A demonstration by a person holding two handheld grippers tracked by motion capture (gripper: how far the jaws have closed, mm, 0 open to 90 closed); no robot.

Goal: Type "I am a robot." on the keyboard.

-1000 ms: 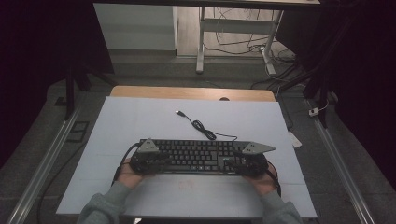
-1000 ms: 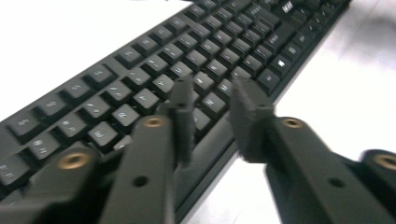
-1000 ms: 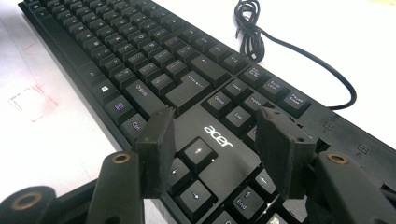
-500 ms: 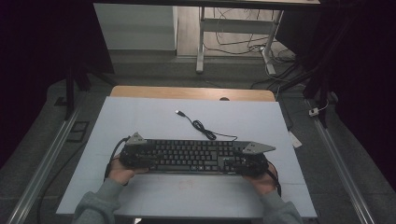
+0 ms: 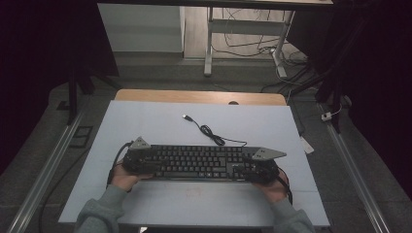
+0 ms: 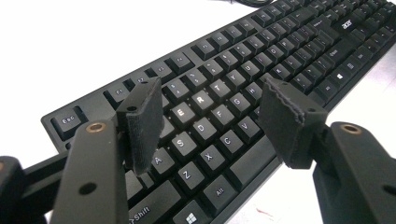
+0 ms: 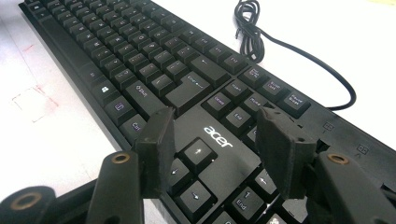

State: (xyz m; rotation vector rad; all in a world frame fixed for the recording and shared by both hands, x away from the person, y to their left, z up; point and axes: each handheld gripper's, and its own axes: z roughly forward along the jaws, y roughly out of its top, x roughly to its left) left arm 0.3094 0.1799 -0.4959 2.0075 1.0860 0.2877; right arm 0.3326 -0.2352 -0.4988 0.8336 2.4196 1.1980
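Hovering both claws over a black keyboard [image 5: 199, 162] lying flat across the near half of the white bench [image 5: 145, 121]: my left claw [image 6: 210, 121] is spread wide above the letter keys, my right claw [image 7: 217, 144] is spread above the arrow keys, and the cable [image 5: 214, 136] curls off behind.

Keyboard [image 6: 243, 79]: black plastic, matt case, keycaps faintly sheened, white printed legends.
Left gripper [image 6: 212, 121]: matt black plastic arms, brass-coloured rivets, pads [image 6: 144, 123] dull rubbery foam, edges rough and frayed.
Right gripper [image 7: 219, 149]: same matt black plastic, same pads.
Cable [image 7: 280, 46]: smooth black sheath, slight gloss.
Table [image 5: 145, 126]: pale matt sheet; bare wood strip at far edge.
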